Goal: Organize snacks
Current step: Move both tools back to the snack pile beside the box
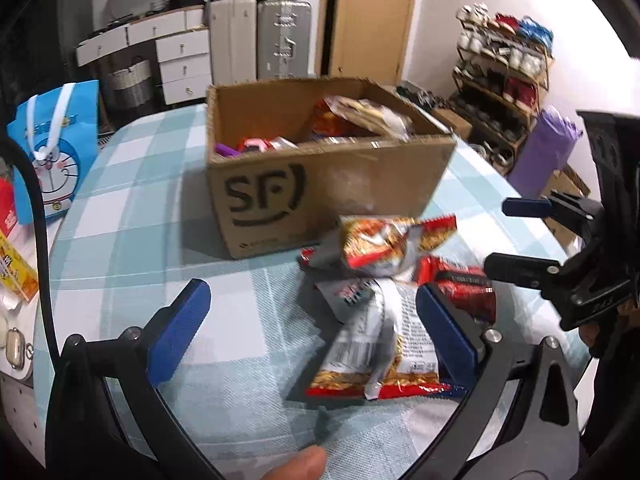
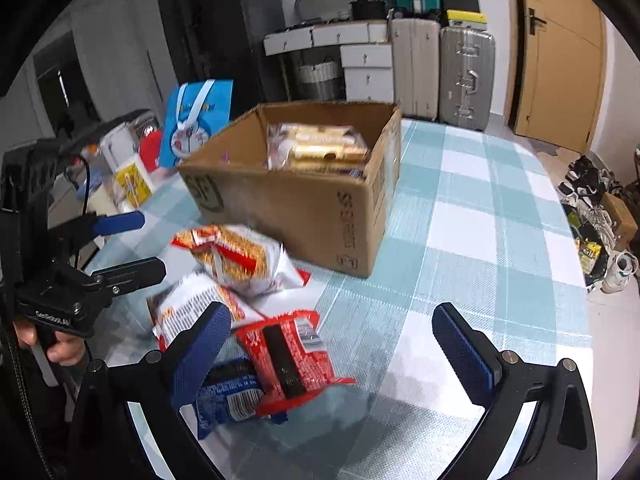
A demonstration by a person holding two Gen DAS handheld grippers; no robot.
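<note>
An open cardboard box (image 1: 320,184) stands on the checked tablecloth with several snack packets inside it (image 2: 316,148). In front of it lies a small pile: an orange-red noodle packet (image 1: 384,244) on top, a packet with its white back up (image 1: 380,340), a red packet (image 2: 288,356) and a blue packet (image 2: 228,396). My left gripper (image 1: 314,332) is open, and its right finger sits beside the white-backed packet. My right gripper (image 2: 334,356) is open too, low over the red packet. Each gripper shows in the other's view, right (image 1: 516,238) and left (image 2: 132,246), holding nothing.
A blue cartoon gift bag (image 1: 56,148) and a yellow carton (image 2: 132,184) stand at the table's left side. Suitcases (image 2: 464,76), white drawers (image 1: 184,64) and a door are behind. A shoe rack (image 1: 500,80) and a purple mat stand off the table's right edge.
</note>
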